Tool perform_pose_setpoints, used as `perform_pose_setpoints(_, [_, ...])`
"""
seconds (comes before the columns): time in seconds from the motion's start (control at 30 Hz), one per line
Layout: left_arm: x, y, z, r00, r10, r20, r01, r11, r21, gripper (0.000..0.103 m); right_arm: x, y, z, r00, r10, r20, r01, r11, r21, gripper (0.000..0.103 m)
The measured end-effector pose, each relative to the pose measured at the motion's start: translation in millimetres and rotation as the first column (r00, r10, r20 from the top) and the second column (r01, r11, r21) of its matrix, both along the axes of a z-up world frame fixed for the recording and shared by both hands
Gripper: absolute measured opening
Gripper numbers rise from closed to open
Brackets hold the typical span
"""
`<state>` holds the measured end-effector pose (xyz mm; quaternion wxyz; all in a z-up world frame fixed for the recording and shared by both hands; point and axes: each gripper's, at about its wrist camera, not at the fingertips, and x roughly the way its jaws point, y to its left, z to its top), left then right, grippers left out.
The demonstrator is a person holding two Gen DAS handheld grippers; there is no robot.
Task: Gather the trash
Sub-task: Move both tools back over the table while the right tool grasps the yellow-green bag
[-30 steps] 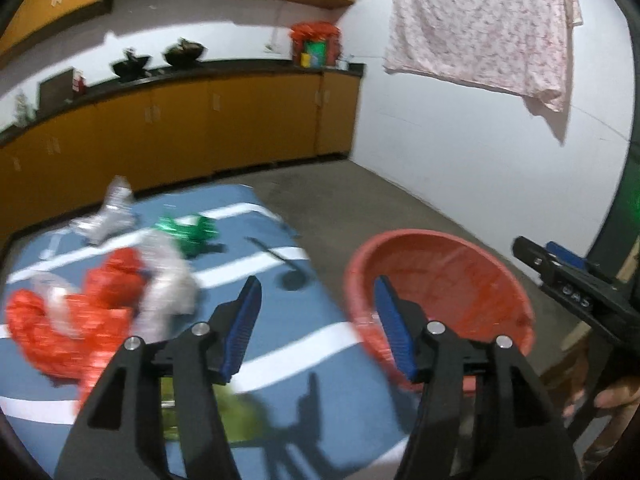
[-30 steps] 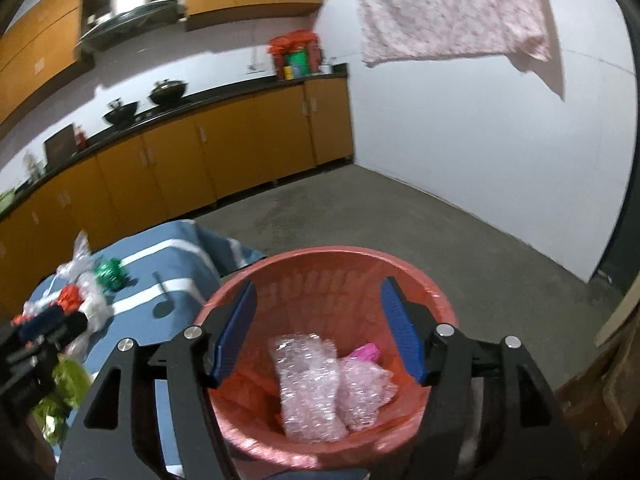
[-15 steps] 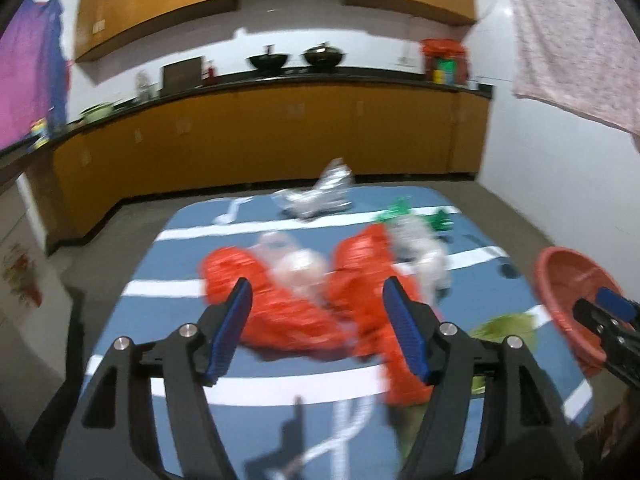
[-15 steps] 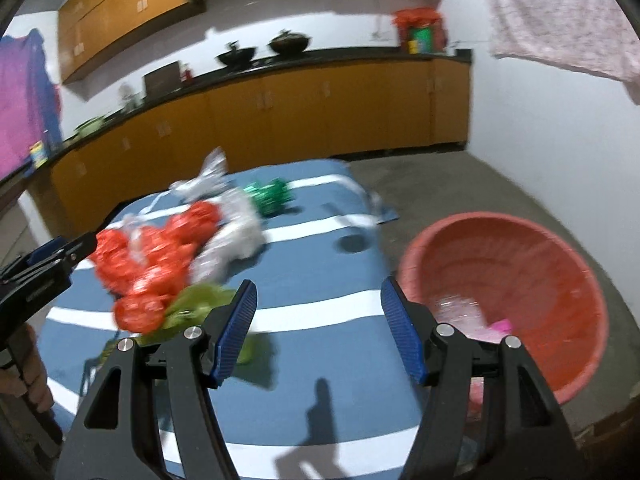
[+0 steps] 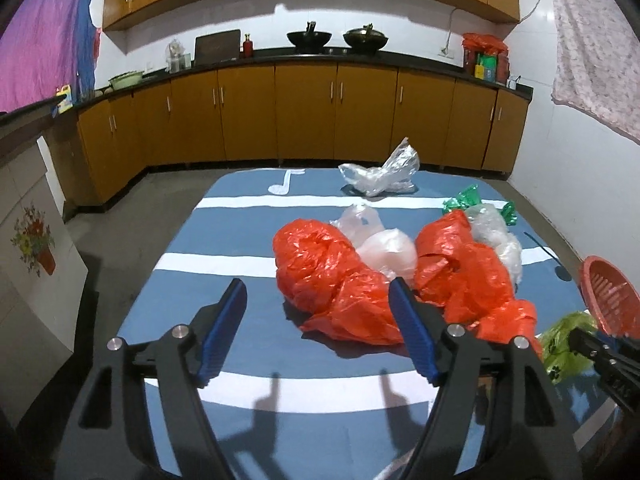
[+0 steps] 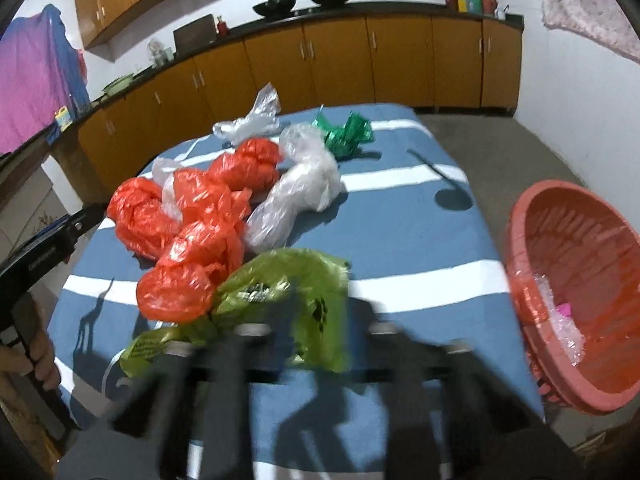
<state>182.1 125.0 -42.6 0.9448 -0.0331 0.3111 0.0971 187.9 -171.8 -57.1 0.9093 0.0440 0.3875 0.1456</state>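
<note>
Two crumpled red plastic bags lie mid-table on the blue striped cloth. My left gripper hovers just short of them, jaws opening, nothing between them. A green plastic bag lies at the near edge. My right gripper, blurred, has its fingers drawn together on that bag. The red basket stands off the table's right side, with bubble wrap inside.
Whitish clear bags lie beside the red ones, a clear bag at the far edge, green foil at the far right. A person's hand holds the left gripper. Orange cabinets line the far wall.
Both grippers swung left from the basket to the table. The left jaws widened. The right jaws, open half a second ago, have come together on the green bag.
</note>
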Motion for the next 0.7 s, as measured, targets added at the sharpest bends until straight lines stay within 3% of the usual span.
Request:
perform_pose_setpoints(0.2, [15.2, 2.0, -7.9, 1.0, 0.003, -0.025, -0.003, 1.0, 0.006, 0.072, -6.1, -13.2, 9.6, 0.999, -0.03, 0.03, 0.031, 0.999, -0.014, 0.001])
perform_pose_setpoints(0.7, [36.9, 8.6, -18.0, 0.998, -0.004, -0.057, 0.003, 1.0, -0.017, 0.072, -2.3, -16.9, 32.7, 0.995, -0.039, 0.094, 0.053, 0.987, -0.152, 0.001])
